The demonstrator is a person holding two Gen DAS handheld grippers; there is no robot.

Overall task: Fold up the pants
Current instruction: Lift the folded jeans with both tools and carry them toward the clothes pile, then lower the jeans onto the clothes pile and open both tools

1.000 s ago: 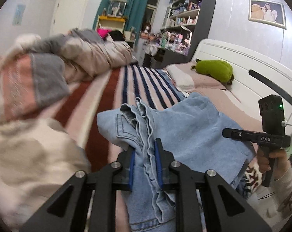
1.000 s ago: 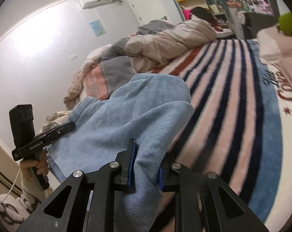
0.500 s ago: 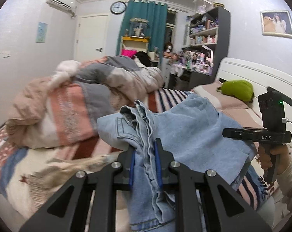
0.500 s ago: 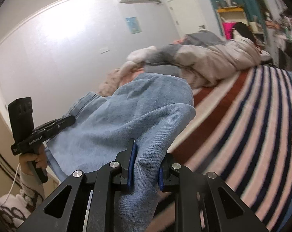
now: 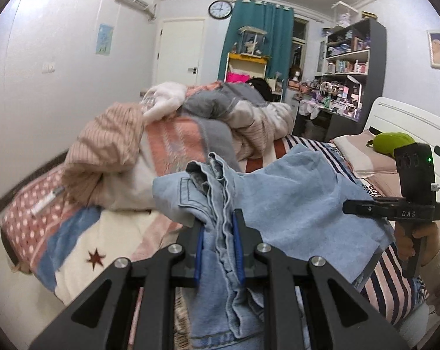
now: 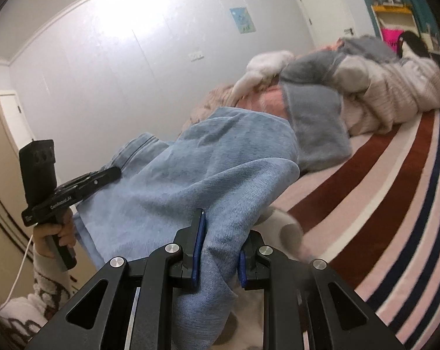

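Note:
Light blue denim pants hang between my two grippers above the bed. My left gripper is shut on a bunched seam edge of the pants, which stick up past the fingertips. My right gripper is shut on another fold of the same pants, which drape away to the left. The right gripper also shows in the left wrist view, and the left gripper shows in the right wrist view, each held by a hand.
A striped bedspread covers the bed. A heap of pink, grey and white blankets lies along the far side. A green plush rests on pillows by the white headboard. Shelves and a desk stand beyond.
Both grippers have lifted and swung left with the pants still clamped. The views now show more wall and the blanket heap, less of the striped bedspread.

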